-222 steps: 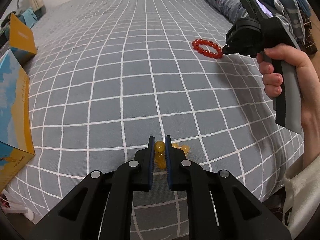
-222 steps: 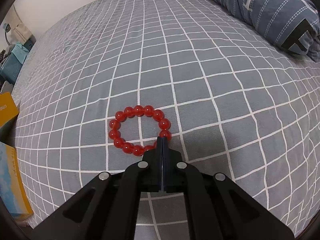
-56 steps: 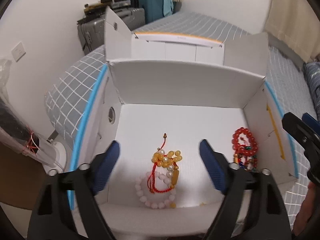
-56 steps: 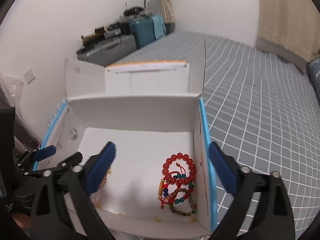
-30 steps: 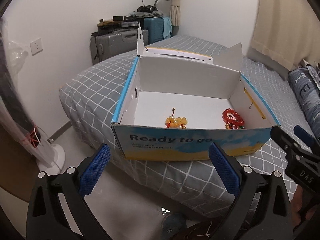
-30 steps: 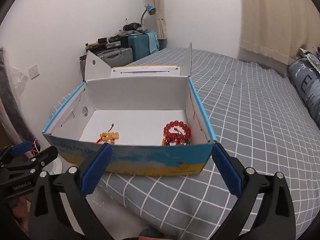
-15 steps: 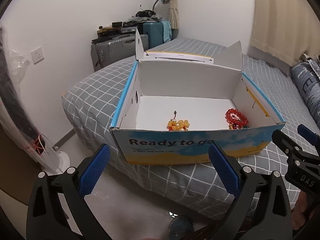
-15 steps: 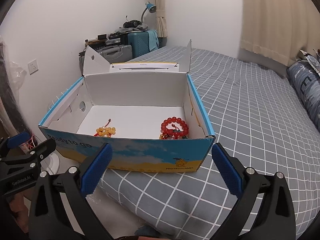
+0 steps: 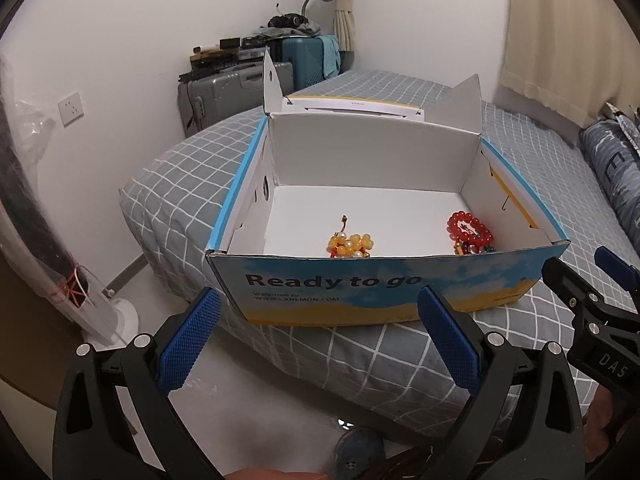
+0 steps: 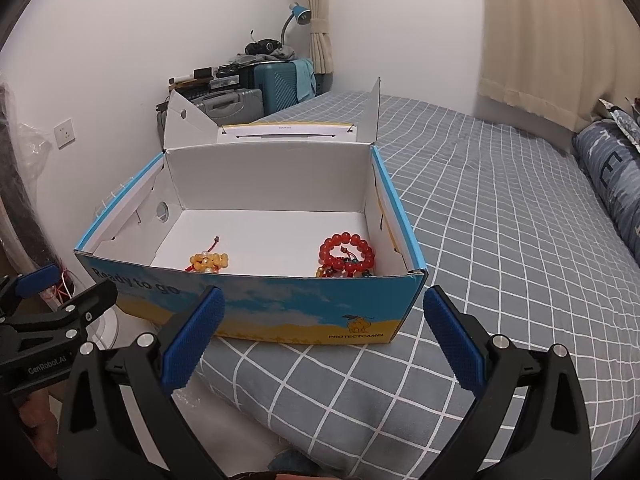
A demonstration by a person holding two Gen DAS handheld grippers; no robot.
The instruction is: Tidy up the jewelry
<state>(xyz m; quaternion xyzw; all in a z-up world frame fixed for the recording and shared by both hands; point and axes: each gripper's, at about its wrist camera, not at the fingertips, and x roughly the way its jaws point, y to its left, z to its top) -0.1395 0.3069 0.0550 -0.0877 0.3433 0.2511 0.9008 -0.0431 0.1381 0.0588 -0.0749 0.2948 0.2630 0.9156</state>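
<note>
An open cardboard box [image 9: 380, 300] [image 10: 280, 312], blue and yellow outside and white inside, stands on the corner of the bed. Inside it lie a yellow bead bracelet [image 9: 351, 243] [image 10: 209, 261] near the middle and a red bead bracelet [image 9: 469, 227] [image 10: 346, 254] on a pile of mixed beads at the right wall. My left gripper [image 9: 320, 340] hangs open and empty in front of the box. Open too and holding nothing, my right gripper [image 10: 324, 340] sits before the box's front wall; it also shows at the right edge [image 9: 592, 284] of the left wrist view.
The bed [image 10: 500, 240] with a grey checked cover stretches right, a blue patterned pillow [image 10: 608, 176] at its far side. Suitcases [image 9: 232, 88] stand against the back wall. A white fan base [image 9: 116, 320] and a wrapped pole stand on the floor at left.
Over several seconds both bracelets went from the bed, gripped, into the box. Both grippers have since pulled back from above the box and in the last half second barely moved.
</note>
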